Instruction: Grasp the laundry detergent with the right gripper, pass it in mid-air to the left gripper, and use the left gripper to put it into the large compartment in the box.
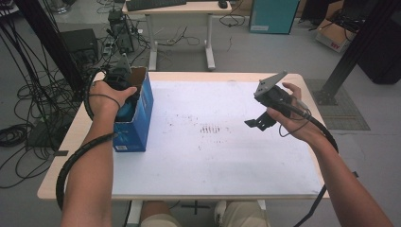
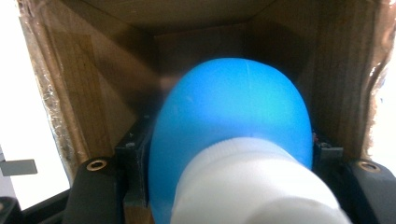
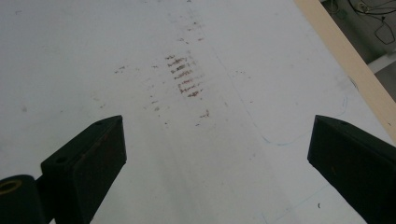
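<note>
White sheeting covers the table (image 1: 227, 161), which stands on a grey floor strewn with black cables (image 1: 19, 94), a second desk (image 1: 179, 9) farther back. Between the left gripper's (image 1: 124, 92) jaws sits a blue bottle with a white cap (image 2: 233, 135), clamped from both sides; in the left gripper view its rounded blue body points down into the brown cardboard interior of the box (image 2: 60, 93). From the high view, that blue box (image 1: 142, 113) stands upright with its top open at the table's left edge, and the left gripper is lowered into the opening, the bottle partly inside. Well apart, the right gripper (image 1: 260, 121) hangs above the right half of the table with its 2 jaws spread wide and nothing between them; below them lies a patch of brown smudges (image 3: 184, 79) on the sheet.
</note>
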`<control>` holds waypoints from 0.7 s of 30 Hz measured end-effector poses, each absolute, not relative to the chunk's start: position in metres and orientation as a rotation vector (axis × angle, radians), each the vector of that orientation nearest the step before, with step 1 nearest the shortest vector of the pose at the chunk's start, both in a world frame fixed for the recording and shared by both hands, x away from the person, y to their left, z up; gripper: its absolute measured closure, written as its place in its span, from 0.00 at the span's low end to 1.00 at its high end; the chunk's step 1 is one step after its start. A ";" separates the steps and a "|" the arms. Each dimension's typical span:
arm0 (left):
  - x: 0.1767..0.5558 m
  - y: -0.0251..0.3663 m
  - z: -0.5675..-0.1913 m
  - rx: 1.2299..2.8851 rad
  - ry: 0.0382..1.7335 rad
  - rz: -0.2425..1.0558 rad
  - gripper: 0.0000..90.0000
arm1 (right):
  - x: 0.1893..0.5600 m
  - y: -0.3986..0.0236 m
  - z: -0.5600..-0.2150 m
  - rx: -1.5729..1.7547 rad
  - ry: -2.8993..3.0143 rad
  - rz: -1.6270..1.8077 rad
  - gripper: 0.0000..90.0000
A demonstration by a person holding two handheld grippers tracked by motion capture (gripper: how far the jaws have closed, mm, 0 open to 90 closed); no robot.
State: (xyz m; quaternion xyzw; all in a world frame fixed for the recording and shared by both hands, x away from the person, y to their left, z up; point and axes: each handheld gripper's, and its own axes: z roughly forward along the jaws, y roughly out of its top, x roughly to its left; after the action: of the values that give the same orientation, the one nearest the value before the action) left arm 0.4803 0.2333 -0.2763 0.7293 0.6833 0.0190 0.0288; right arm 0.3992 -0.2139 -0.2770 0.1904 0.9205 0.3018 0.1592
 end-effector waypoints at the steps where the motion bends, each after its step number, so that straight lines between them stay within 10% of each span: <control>1: 0.480 0.233 -0.276 2.250 2.108 0.057 0.39 | 0.399 -0.214 -0.277 0.546 2.631 0.863 0.05; 21: 0.478 0.233 -0.274 2.274 2.100 0.092 0.32 | 0.399 -0.213 -0.275 0.532 2.633 0.862 0.05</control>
State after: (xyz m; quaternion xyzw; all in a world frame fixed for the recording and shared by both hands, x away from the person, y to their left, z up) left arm 0.4776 0.2332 -0.2741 0.7342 0.6780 0.0296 0.0223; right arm 0.3991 -0.2131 -0.2748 0.1862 0.9214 0.3017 0.1594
